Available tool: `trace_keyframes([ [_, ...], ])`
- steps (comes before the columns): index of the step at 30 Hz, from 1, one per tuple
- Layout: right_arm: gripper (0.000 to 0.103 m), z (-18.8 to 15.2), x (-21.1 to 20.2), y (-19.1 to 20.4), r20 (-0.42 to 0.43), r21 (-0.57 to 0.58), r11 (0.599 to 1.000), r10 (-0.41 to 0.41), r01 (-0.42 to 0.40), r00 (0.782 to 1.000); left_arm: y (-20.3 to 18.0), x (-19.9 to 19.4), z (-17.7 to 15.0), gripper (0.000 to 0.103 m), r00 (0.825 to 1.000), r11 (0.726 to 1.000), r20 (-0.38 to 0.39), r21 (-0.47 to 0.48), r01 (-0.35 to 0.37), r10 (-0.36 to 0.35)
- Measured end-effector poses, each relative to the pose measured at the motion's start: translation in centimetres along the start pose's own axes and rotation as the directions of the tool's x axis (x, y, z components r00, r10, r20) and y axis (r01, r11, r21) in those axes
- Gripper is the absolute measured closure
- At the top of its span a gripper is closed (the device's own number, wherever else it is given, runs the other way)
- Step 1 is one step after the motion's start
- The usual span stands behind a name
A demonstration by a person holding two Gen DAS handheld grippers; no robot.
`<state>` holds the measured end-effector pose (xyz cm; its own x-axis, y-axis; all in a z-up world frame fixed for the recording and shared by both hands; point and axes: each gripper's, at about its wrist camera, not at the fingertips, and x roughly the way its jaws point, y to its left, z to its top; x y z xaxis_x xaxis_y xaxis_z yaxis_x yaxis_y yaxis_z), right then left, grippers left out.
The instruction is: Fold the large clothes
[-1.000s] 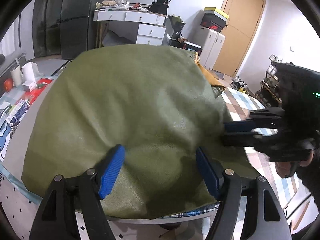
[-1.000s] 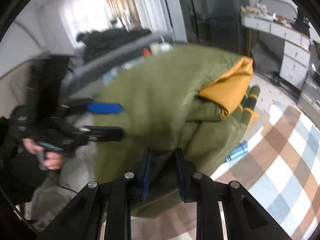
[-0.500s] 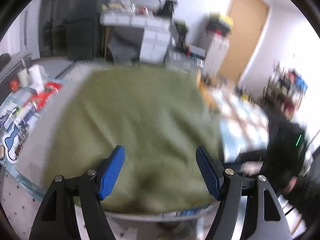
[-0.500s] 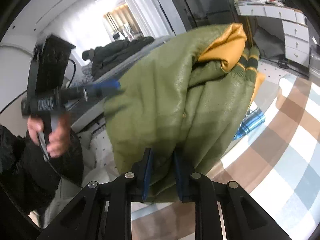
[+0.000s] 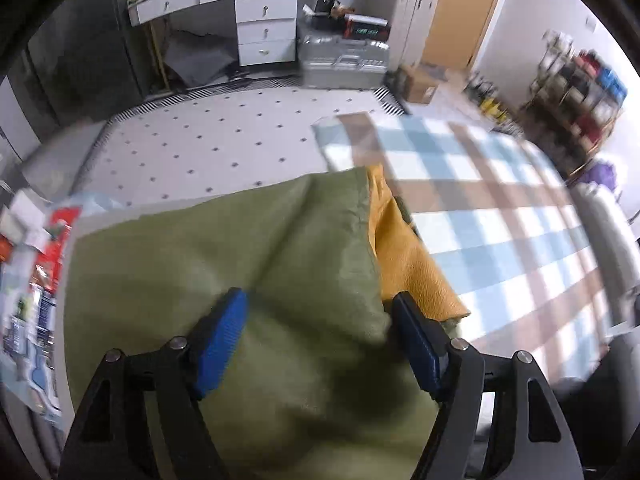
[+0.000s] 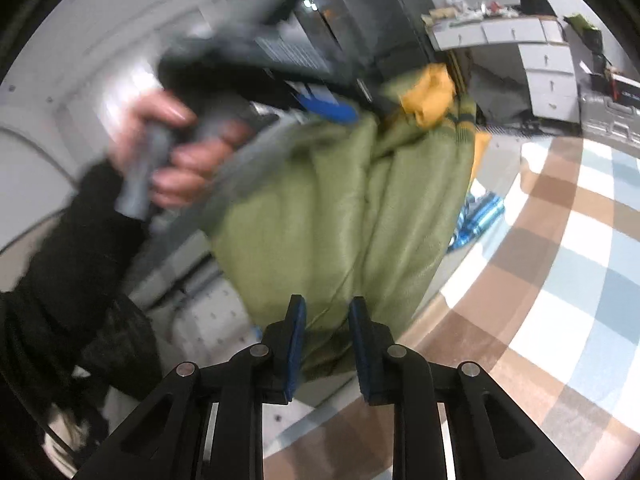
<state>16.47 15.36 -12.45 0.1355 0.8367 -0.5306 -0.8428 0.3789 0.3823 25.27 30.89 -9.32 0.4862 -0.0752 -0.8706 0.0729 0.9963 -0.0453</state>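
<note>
Plainly there is one garment in play, an olive-green jacket [image 6: 344, 216] with a mustard-yellow lining [image 5: 412, 268] and ribbed, striped cuffs [image 6: 460, 120], bunched and draped over the edge of the bed with its checked blue, brown and white bedspread [image 5: 500, 216]. It looks soft but thick, probably padded, so I judge it heavier than a shirt and inclined to sag and slump in deep folds rather than hold a crease; the outer shell has a slight sheen and may slide over itself. The right gripper [image 6: 326, 336] has its two blue pads nearly closed, pinching a fold of the jacket's lower edge between them. The left gripper [image 5: 316, 336] has its jaws spread wide, the green fabric lying between and under them with nothing clamped; seen from the right wrist, the person's hand [image 6: 176, 152] holds that tool at the far upper side of the garment, though blur hides the detail there. A sensible hold would be on seams, hem or collar edge, where the layers are firm enough not to slip, with the two grips well apart so the weight is shared. Counted: one jacket, two grippers, one bedspread, and a white set of drawers [image 5: 264, 28] in the background.
</note>
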Motion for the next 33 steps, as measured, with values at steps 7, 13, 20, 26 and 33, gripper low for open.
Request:
trace_keyframes([
  [7, 0.08, -1.6, 0.3, -1.7, -0.037, 0.066, 0.995, 0.073, -0.071, 0.997, -1.4, -4.3, 2.0, 0.033, 0.994, 0.994, 0.002, -0.024, 0.108, -0.108],
  [13, 0.08, -2.7, -1.3, -2.4, -0.008, 0.107, 0.989, 0.1, -0.098, 0.995, -1.3, 2.0, 1.7, 0.034, 0.992, 0.995, -0.084, -0.033, 0.095, -0.098],
  [20, 0.079, -4.0, -4.6, -3.9, 0.047, 0.163, 0.984, 0.061, -0.068, 0.997, -3.3, 0.5, 0.5, 0.033, 0.997, 0.997, 0.031, -0.011, -0.075, 0.075],
  [26, 0.066, -4.7, -10.4, -3.0, 0.207, 0.108, 0.993, 0.022, -0.045, 0.978, -4.8, -9.1, -4.5, 0.03, 0.939, 0.987, 0.313, -0.12, -0.11, 0.143],
  [33, 0.0, -5.1, -18.3, 4.1, 0.48, -0.115, 0.99, -0.013, 0.078, 0.877, -11.7, -19.3, -16.3, 0.001, 0.677, 0.886, 0.577, -0.229, -0.403, 0.457],
])
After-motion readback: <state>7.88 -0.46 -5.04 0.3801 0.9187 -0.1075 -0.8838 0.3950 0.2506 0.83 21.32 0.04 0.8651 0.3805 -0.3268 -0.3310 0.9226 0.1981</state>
